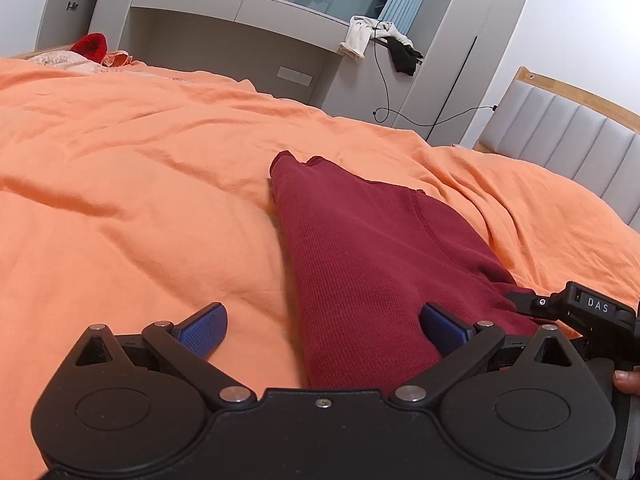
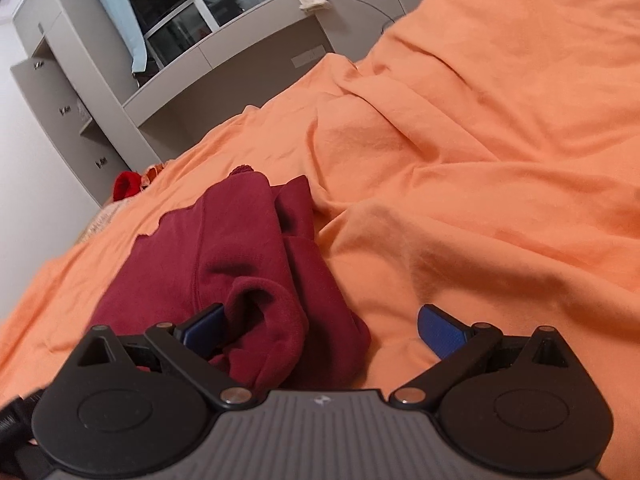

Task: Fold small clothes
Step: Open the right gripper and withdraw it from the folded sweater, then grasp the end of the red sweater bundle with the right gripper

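Note:
A dark red knit garment (image 1: 372, 248) lies on the orange bed cover (image 1: 132, 184), folded into a long strip. My left gripper (image 1: 324, 330) is open, its blue pads wide apart; the near end of the garment lies between them, nearer the right pad (image 1: 442, 328). In the right wrist view the same garment (image 2: 236, 248) is bunched, with a rolled cuff at its near end. My right gripper (image 2: 320, 330) is open too. Its left pad (image 2: 206, 326) touches the cuff, and its right pad (image 2: 442, 330) is over bare cover.
The other hand-held gripper (image 1: 584, 312) shows at the right edge, with a fingertip (image 1: 626, 380) below it. A padded headboard (image 1: 568, 136) bounds the bed on the right. Grey cabinets (image 1: 240, 32) stand behind, with draped clothes (image 1: 380, 40) and a hanging cable. A bright red item (image 1: 91, 46) lies far left.

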Motion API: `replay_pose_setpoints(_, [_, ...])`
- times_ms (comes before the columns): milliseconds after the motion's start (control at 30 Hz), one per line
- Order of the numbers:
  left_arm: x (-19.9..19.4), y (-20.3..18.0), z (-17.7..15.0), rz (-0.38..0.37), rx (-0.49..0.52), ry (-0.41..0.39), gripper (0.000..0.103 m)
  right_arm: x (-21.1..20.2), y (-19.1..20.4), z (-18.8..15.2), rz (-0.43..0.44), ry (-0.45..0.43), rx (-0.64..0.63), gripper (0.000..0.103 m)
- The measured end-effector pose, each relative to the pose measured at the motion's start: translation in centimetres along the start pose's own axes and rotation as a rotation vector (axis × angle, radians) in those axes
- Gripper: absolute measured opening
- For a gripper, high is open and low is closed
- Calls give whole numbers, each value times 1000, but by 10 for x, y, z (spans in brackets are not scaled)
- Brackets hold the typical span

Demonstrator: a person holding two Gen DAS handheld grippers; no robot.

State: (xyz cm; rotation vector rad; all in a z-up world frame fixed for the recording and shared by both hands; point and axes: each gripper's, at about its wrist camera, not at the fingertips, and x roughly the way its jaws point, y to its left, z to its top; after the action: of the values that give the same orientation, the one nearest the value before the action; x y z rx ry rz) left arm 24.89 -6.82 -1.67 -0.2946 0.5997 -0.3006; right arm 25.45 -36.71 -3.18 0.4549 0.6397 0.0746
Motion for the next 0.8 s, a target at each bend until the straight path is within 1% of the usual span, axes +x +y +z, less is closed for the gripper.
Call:
replay_pose_setpoints(133, [1, 1, -1, -1, 0, -2, 103, -3, 4, -4, -27, -22, -40, 103])
replay_pose_setpoints(467, [1, 1, -1, -1, 1, -2, 103, -6, 1, -9, -17, -43, -62, 103])
replay_pose_setpoints(567, [1, 0, -1, -1, 0, -2, 103, -6, 2, -8, -19, -36, -63, 103])
replay_pose_setpoints(633, [1, 0, -1, -1, 0, -2, 103, -8, 0, -3, -10, -13, -61, 103])
replay_pose_setpoints(667, [1, 0, -1, -1, 0, -2, 103, -11, -3, 1, 6, -9, -36, 103])
replay_pose_setpoints(800, [1, 0, -2, -1, -1, -1, 103, -19, -20, 15, 98, -45, 168, 103])
